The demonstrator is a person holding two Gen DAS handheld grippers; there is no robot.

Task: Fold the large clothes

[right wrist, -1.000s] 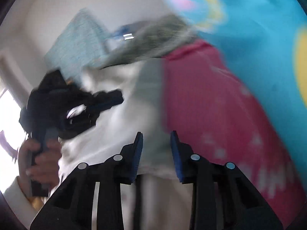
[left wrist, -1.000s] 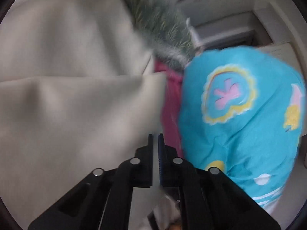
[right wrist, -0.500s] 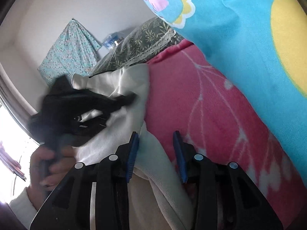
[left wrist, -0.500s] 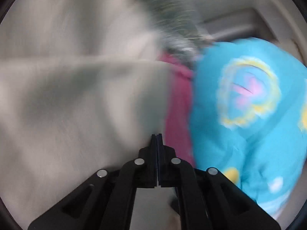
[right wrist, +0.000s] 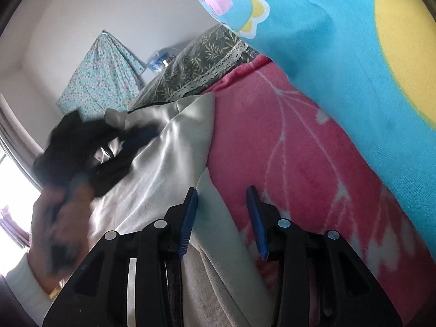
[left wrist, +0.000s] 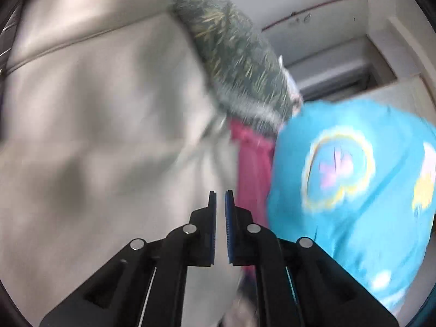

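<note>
A large cream-white garment (left wrist: 103, 141) fills the left of the left wrist view, blurred by motion. My left gripper (left wrist: 220, 199) hovers over its right edge with the jaws a narrow gap apart and nothing between them. In the right wrist view the same garment (right wrist: 169, 169) lies on a pink blanket (right wrist: 294, 169). My right gripper (right wrist: 222, 199) is open, and a folded edge of the garment runs between its jaws. The left gripper (right wrist: 90, 152) shows there as a blurred black shape over the garment, held by a hand.
A turquoise cloth with cartoon prints (left wrist: 354, 179) lies to the right, also seen in the right wrist view (right wrist: 340, 41). A green leaf-patterned pillow with lace trim (right wrist: 196, 68) sits beyond the garment. A floral turquoise cloth (right wrist: 100, 79) hangs on the white wall.
My left gripper, shut on the garment's edge before, has opened a little and let the cloth go. My right gripper has opened wider and moved closer to the garment's edge.
</note>
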